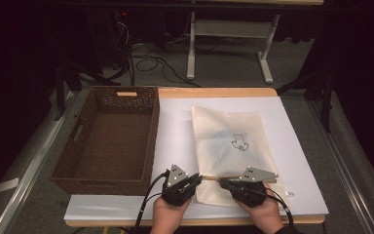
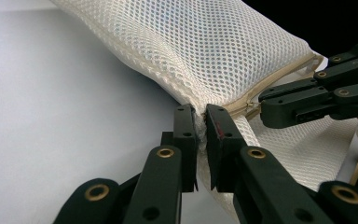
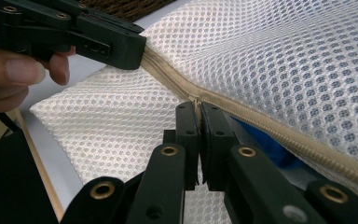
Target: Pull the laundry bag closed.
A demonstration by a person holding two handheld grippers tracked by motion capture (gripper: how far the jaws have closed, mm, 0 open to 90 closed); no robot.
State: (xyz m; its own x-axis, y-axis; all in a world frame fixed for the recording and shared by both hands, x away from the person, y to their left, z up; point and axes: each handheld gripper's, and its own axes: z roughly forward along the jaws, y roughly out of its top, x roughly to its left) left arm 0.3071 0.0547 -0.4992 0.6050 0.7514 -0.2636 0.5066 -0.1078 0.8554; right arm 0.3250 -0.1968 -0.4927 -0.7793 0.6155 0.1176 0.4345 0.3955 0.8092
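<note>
A white mesh bag (image 1: 229, 141) with a beige zipper lies on the white board (image 1: 175, 131), its zipper edge toward the person. Something blue (image 3: 265, 144) shows through the mesh. My left gripper (image 1: 198, 179) is at the bag's near left corner, and in the left gripper view (image 2: 201, 123) its jaws are shut on a fold of mesh beside the zipper's end. My right gripper (image 1: 221, 182) is just to its right. In the right gripper view (image 3: 199, 119) its jaws pinch the zipper (image 3: 261, 130). The two grippers' tips point toward each other, a short gap apart.
A brown woven basket (image 1: 109, 141) stands on the left of the board, close to the left hand. The board's front edge runs just below both hands. Table legs and cables (image 1: 151, 63) lie on the floor beyond.
</note>
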